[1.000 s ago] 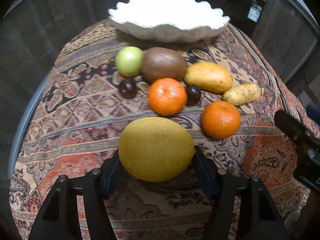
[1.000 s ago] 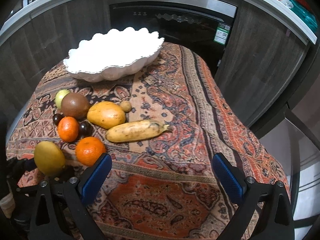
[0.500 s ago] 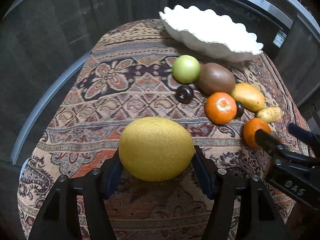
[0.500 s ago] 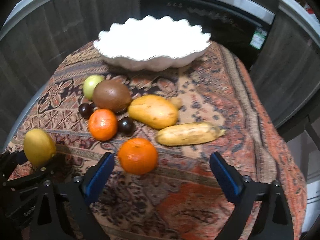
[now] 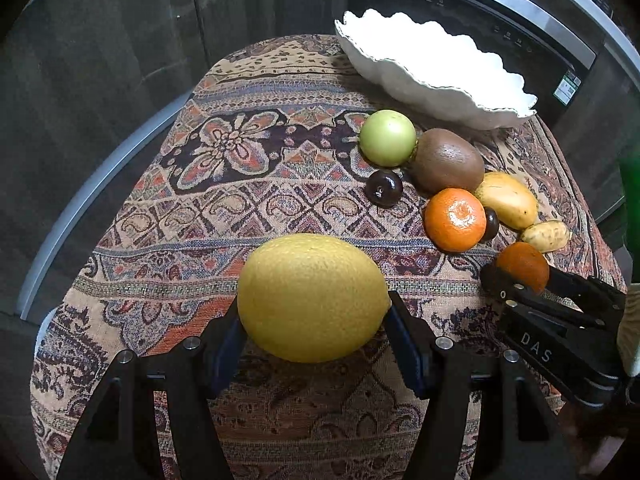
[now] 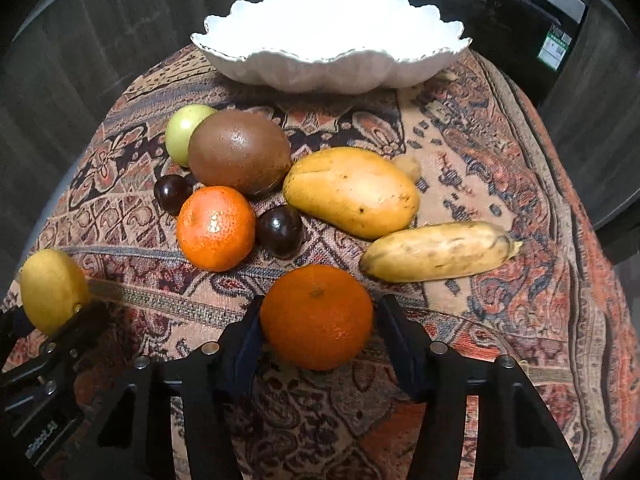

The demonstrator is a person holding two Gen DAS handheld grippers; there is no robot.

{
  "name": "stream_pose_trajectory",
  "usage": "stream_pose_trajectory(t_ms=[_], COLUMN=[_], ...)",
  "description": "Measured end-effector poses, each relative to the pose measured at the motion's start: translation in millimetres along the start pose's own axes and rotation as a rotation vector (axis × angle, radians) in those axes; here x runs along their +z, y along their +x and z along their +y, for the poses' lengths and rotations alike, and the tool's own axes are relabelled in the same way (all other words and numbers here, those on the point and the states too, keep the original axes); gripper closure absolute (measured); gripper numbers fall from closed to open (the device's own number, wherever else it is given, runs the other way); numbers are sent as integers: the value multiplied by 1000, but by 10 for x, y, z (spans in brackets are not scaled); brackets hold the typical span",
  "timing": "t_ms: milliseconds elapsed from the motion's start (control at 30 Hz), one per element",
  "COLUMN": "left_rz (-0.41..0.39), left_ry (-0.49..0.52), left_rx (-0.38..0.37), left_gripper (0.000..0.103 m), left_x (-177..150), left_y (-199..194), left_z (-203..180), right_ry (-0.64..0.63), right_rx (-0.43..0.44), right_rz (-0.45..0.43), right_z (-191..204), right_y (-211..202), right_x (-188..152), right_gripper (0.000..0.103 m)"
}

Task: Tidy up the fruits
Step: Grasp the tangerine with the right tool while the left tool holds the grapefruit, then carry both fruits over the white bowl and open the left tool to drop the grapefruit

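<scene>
Left gripper (image 5: 314, 320) is clamping the yellow lemon (image 5: 313, 297), jaws pressing both its sides, holding it near the table's (image 5: 256, 184) near-left edge. Right gripper (image 6: 318, 334) is straddling the near orange (image 6: 317, 316); jaws are sitting close on either flank, but I cannot tell whether they are actually gripping. Far beyond, the white scalloped bowl (image 6: 320, 68) is sitting at the table's far edge. Remaining fruit is clustering mid-table: second orange (image 6: 216, 228), kiwi (image 6: 239, 152), green apple (image 6: 186, 132), mango (image 6: 352, 192), banana (image 6: 438, 251), two dark plums (image 6: 279, 231). Patterned cloth is lying bare along the right side.
</scene>
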State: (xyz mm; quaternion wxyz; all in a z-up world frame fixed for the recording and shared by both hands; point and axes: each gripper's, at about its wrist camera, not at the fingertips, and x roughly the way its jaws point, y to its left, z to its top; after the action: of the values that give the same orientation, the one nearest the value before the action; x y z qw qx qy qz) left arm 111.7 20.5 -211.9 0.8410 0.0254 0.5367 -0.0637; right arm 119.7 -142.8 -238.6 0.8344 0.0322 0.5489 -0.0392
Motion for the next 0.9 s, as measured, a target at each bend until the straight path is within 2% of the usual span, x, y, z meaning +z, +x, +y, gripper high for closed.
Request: stream_pose_trajectory(t_ms=[200,500,900], left_rz=[-2,-30,-107], left_ry=[11,52,70], left_rx=[10,7,-21], left_gripper=[39,39,39], left_x=[26,233,791], left_y=[-15,-156,-371], left_z=[-45,-268,-576], right_ry=[-5,3,17], right_rx=[7,17,-12], right_rz=[-9,-54,-176], right_z=[-31,-228,-452], right_y=[-65,-393,-752], right_x=[-15,82,575], right_gripper=[55,55,55])
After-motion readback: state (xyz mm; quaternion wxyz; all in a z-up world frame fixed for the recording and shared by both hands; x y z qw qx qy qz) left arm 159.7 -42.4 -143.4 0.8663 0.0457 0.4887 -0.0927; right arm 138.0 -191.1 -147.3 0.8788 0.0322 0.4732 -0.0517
